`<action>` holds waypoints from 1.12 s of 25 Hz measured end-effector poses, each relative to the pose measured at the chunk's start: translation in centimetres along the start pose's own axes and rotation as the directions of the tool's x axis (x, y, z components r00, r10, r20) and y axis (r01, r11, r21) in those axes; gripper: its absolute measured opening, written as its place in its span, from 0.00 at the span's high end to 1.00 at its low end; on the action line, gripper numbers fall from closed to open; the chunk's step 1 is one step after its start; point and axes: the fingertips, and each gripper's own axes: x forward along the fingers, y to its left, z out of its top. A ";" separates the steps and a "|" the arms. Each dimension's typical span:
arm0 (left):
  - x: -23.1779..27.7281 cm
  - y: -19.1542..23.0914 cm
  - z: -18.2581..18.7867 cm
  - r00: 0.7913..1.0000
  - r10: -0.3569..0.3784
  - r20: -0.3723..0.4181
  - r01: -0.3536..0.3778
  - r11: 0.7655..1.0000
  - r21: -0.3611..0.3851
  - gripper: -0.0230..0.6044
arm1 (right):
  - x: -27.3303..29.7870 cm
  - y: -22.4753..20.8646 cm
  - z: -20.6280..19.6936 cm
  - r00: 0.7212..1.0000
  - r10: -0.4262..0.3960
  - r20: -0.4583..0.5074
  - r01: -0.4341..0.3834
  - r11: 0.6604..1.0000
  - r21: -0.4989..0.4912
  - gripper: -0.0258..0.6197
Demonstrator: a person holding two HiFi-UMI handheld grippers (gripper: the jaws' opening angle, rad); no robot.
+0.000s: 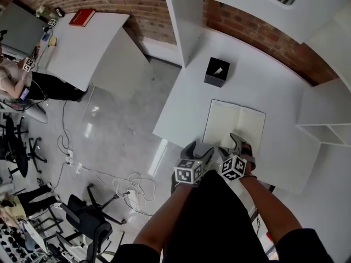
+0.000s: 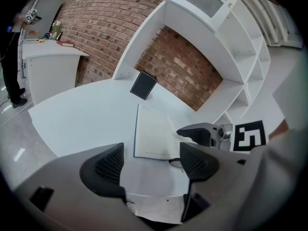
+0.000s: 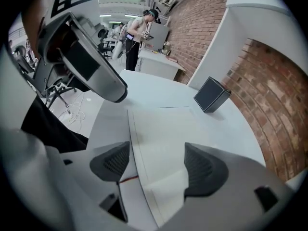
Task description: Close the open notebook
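The open notebook lies flat on the white table, its blank cream pages facing up. My right gripper hangs over the notebook's near edge. In the right gripper view it is open, with the notebook edge and a red ribbon showing between the jaws and the pads not touching. My left gripper is just left of the notebook's near corner. It is open with only bare table between the jaws, and the notebook lies ahead of it.
A black box stands on the table beyond the notebook. White shelving rises at the right and behind. The table's edge drops to the floor at the left, where there are cables, chairs and a second table.
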 end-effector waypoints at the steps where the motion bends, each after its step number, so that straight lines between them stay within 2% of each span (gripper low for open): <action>1: 0.2 0.1 -0.2 1.000 0.000 -0.001 0.000 1.000 0.001 0.42 | 0.2 0.1 0.0 1.000 -0.002 -0.003 0.002 1.000 -0.016 0.43; 5: 0.3 0.1 0.2 1.000 -0.003 0.023 0.004 1.000 -0.022 0.42 | 0.5 1.0 0.4 0.999 -0.032 -0.012 0.031 0.995 -0.091 0.45; 9: 0.1 -0.4 0.4 1.000 -0.007 0.030 0.008 0.999 -0.032 0.42 | 0.1 1.0 0.6 0.996 -0.089 -0.017 0.086 0.989 -0.121 0.45; 11: 0.1 -0.5 0.5 1.000 -0.007 0.029 0.008 0.999 -0.036 0.42 | 0.0 0.6 0.7 0.994 -0.112 -0.015 0.109 0.986 -0.122 0.49; 18: 0.1 0.2 -0.2 1.000 0.004 0.016 -0.004 0.999 -0.050 0.42 | 0.2 1.0 0.8 0.995 -0.104 -0.011 0.100 0.979 -0.180 0.49; 23: 0.5 0.8 -0.1 0.999 0.009 0.031 -0.005 0.991 -0.134 0.42 | 0.4 0.9 1.1 0.993 -0.113 -0.031 0.102 0.963 -0.248 0.50; 28: 0.9 1.0 -0.4 0.999 0.014 0.030 -0.008 0.982 -0.189 0.42 | 0.6 1.9 0.7 0.992 -0.120 -0.039 0.107 0.965 -0.241 0.66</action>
